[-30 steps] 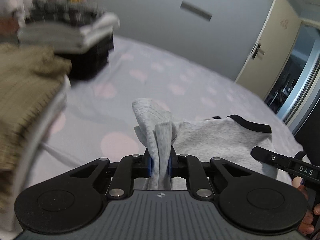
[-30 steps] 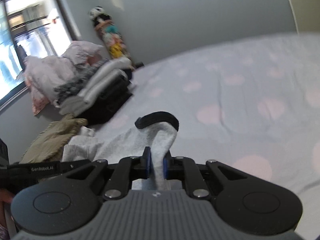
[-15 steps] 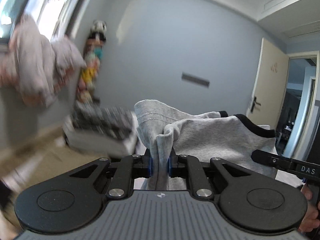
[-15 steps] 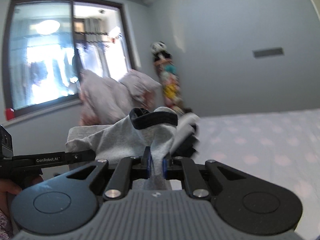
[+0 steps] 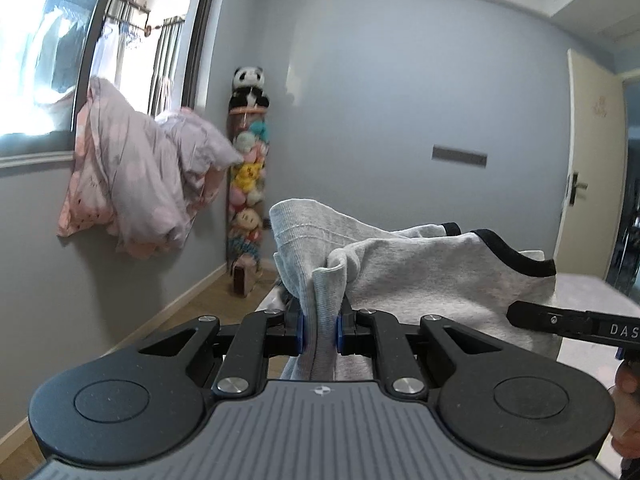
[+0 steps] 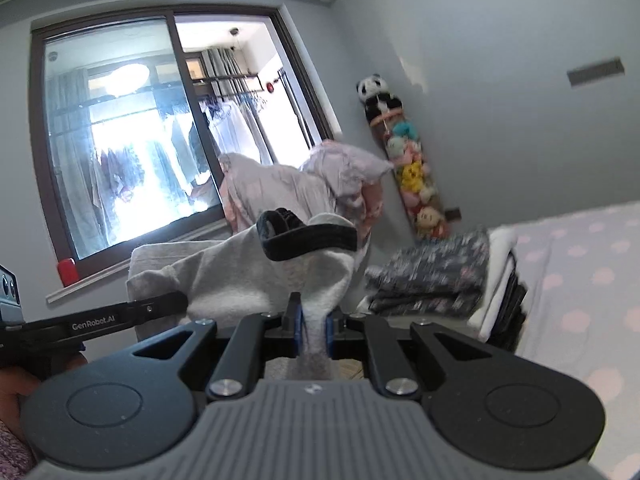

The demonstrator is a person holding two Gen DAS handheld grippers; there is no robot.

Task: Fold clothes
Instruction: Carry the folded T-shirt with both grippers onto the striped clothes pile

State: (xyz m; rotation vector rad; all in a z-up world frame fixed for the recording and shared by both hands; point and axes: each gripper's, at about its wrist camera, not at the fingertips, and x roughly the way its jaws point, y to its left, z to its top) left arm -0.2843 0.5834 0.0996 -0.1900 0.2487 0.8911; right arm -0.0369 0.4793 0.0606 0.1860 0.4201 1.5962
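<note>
A grey garment (image 5: 420,276) with black trim hangs in the air, stretched between my two grippers. My left gripper (image 5: 320,330) is shut on a bunched grey edge of it. In the right wrist view the same grey garment (image 6: 240,276) shows its black-trimmed edge on top, and my right gripper (image 6: 312,332) is shut on the cloth just below that trim. The right gripper's arm shows at the right edge of the left wrist view, and the left one's at the left edge of the right wrist view. The garment's lower part is hidden below the grippers.
A bed (image 6: 592,280) with a pale dotted sheet lies at the right, with a stack of folded clothes (image 6: 440,280) at its end. Pink bedding (image 5: 140,184) is heaped by the window. A column of plush toys (image 5: 248,176) stands in the corner. A door (image 5: 588,184) is on the right.
Both grippers have risen from the bed with the grey garment, lifting it clear of the sheet. The views now face the wall and the window instead of the mattress.
</note>
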